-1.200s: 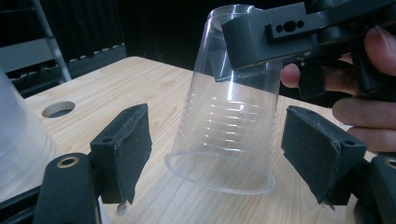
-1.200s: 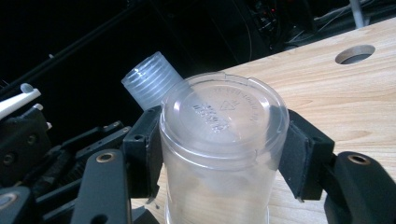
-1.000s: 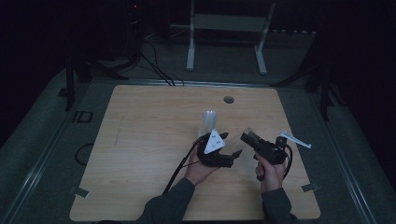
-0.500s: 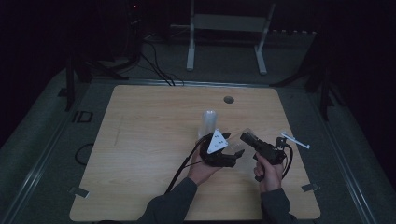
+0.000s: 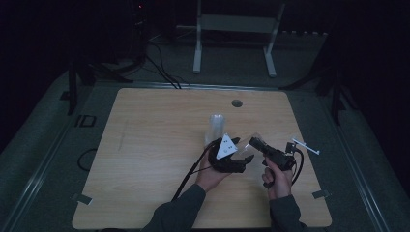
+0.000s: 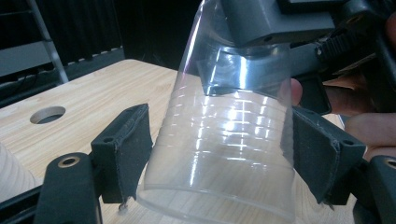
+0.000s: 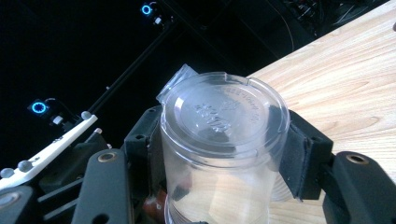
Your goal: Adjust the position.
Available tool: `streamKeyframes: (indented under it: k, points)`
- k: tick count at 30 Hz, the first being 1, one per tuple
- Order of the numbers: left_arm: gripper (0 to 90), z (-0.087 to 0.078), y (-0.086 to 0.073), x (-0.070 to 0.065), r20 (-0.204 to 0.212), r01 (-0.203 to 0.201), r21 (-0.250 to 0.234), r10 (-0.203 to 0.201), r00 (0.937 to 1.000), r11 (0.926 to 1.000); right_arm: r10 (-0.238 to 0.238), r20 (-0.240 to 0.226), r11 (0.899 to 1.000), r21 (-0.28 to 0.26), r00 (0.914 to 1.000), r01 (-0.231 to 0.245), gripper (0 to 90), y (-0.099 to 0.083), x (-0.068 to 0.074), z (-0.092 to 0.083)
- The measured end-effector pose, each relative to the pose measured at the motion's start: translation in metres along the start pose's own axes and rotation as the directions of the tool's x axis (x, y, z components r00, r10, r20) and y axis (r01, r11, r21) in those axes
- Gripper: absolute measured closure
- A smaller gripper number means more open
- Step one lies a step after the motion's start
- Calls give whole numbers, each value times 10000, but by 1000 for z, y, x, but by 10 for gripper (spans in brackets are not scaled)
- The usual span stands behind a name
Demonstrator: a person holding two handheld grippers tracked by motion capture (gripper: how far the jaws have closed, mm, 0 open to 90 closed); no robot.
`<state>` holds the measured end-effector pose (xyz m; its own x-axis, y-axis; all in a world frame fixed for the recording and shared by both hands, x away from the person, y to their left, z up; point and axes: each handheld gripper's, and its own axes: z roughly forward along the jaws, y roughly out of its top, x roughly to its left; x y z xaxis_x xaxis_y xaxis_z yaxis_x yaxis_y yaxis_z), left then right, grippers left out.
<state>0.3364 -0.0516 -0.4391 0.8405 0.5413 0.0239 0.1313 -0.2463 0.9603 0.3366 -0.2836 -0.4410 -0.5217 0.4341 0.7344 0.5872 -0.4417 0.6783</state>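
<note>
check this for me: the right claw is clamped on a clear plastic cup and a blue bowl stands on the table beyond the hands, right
Not quite. The right claw is clamped on the clear plastic cup, but what stands on the table beyond the hands is a second clear cup, not a blue bowl, as the high view shows.

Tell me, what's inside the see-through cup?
The clear cup looks empty; through its wall you see wooden table and the right gripper's fingers squeezing it. Its bottom end is cut off.

The cup [image 6: 224, 154] is clear plastic with faint ribbed rings round its wall. The tabletop [image 5: 159, 145] is pale wood with a fine grain. Both hand-held grippers are black, the left hand-held gripper [image 5: 241, 153] topped by a light grey plate, with dark pads [image 6: 133, 144]. The person's sleeves [image 5: 181, 212] are dark grey-green.
</note>
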Motion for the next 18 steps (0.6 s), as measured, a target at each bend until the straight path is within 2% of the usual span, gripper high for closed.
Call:
streamKeyframes:
  k: [8, 18]
  points:
    - [245, 0, -3, 0, 22, 27, 37, -27, 10000, 10000, 24, -12, 10000, 62, 10000, -24, 402, 0, 0, 1]
    - [303, 0, -3, -2, 100, -87, 63, 86, 9999, 9999, -18, 117, 9999, 126, 9999, 17, 372, 0, 0, 0]
